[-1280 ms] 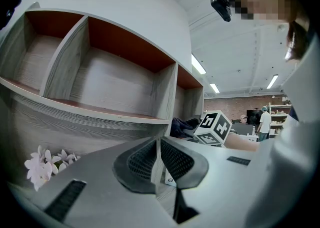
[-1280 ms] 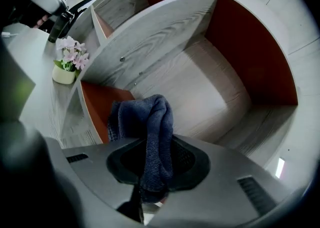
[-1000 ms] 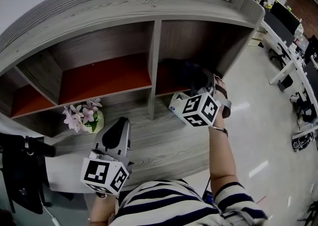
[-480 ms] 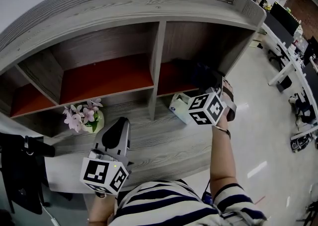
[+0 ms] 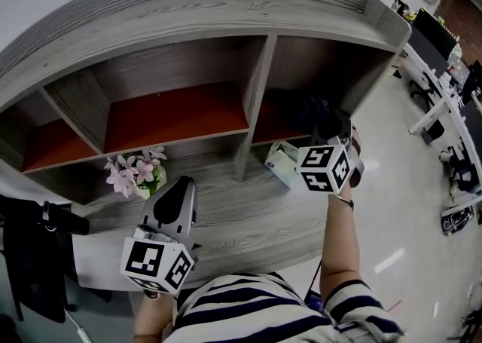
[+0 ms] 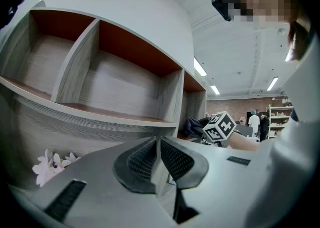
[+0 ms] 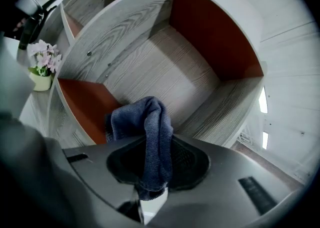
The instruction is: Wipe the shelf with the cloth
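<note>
far left in the head view there's some black gear [image 5: 34, 258] hanging off the edge of the grey wood desk [image 5: 248, 221], can't really tell what it is. next along is a little pot of pink and white flowers [image 5: 135, 177] standing on the desk just under the shelf's lower board.

the left gripper [image 5: 181, 187] is low over the desk beside the flowers, pointing up at the shelf. in its own view the jaws are pressed together with nothing between them, so it's empty. its marker cube [image 5: 158, 264] sits down by the person's striped shirt [image 5: 263, 311].

the shelf [image 5: 226, 2] is grey woodgrain with orange-red boards, split into compartments by upright dividers. a pale packet [image 5: 282, 162] lies on the desk just below the right compartment.

the right gripper [image 7: 156, 162] is up at that right compartment, jaws clamped on the dark blue cloth [image 7: 150, 132]. the cloth is bunched up and sticks out past the jaw tips. from the head view the cloth [image 5: 322, 117] is at the front of the right compartment over the orange-red board, but i can't tell if it's actually touching it.

far right, white office desks [image 5: 444, 55] with monitors, well apart from all this.
</note>
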`<state>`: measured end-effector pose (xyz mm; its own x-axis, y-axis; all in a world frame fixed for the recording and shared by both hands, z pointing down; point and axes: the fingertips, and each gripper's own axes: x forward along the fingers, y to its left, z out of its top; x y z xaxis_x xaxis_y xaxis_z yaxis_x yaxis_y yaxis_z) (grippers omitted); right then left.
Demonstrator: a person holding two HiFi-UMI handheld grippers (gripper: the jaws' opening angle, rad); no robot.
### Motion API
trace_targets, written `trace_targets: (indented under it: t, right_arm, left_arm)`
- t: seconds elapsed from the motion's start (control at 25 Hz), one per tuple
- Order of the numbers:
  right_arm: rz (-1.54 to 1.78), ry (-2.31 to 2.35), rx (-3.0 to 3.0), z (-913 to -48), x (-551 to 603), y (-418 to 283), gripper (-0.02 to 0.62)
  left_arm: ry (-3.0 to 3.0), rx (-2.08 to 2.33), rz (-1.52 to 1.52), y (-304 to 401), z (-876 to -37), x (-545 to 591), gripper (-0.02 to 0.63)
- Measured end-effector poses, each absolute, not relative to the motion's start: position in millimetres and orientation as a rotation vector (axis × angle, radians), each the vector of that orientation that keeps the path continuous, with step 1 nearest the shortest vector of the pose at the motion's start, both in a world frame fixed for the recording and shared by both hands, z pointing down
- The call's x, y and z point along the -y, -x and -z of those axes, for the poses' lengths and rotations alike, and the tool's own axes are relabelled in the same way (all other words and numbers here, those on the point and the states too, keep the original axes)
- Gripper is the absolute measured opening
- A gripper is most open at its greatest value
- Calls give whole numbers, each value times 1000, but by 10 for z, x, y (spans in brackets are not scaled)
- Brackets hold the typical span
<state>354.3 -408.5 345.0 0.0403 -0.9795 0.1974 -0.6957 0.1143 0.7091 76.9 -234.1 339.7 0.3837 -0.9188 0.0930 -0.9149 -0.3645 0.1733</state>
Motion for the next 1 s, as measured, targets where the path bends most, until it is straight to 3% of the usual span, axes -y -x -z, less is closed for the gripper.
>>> trace_targets:
  t: [0.64,1.0]
  right_arm:
    - [545,-1851,1952,-2780,3187,-3224,99]
    - [252,-1857,2287,-2902,2742,-3118,98]
  left_arm:
    - [-2446,1636,83,-402,-3288,2238,37]
    - [-2412,1669,98,-227,-3365,2182,37]
